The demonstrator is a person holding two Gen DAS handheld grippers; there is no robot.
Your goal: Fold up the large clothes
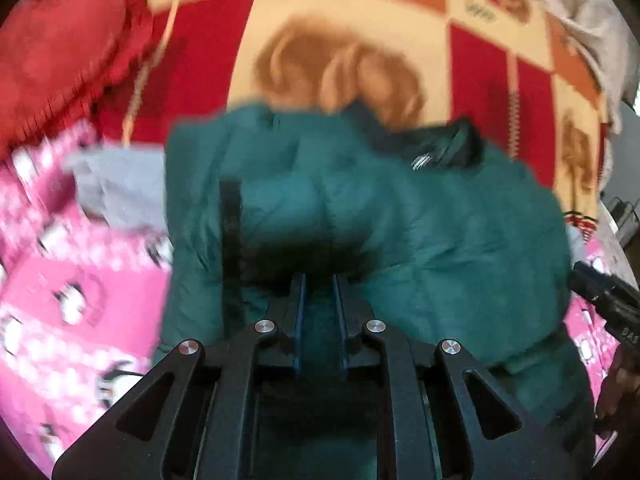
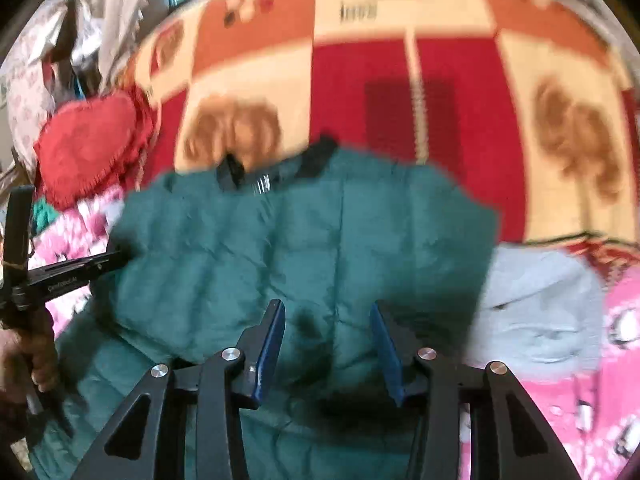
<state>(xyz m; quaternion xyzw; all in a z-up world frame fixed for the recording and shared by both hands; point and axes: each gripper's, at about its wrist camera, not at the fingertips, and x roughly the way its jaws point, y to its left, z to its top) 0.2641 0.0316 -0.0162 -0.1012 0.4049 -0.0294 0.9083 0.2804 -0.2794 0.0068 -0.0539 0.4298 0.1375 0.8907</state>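
A dark green puffer jacket lies spread on a patterned red-and-cream blanket, its black collar pointing away from both cameras, so its long axis runs from the near hem toward the far collar. The left gripper has its blue-padded fingers drawn nearly together with green fabric between them, pinching a fold of the jacket's near edge. The right gripper hangs over the jacket's near half with its fingers spread apart; no cloth is clearly pressed between them, though the blur hides fine contact. The jacket lies straight ahead of and below both grippers. The left is the one engaged, so a fold toward the collar would likely need the right to grip its side first. A grey garment and pink penguin-print fabric lie beside the jacket.
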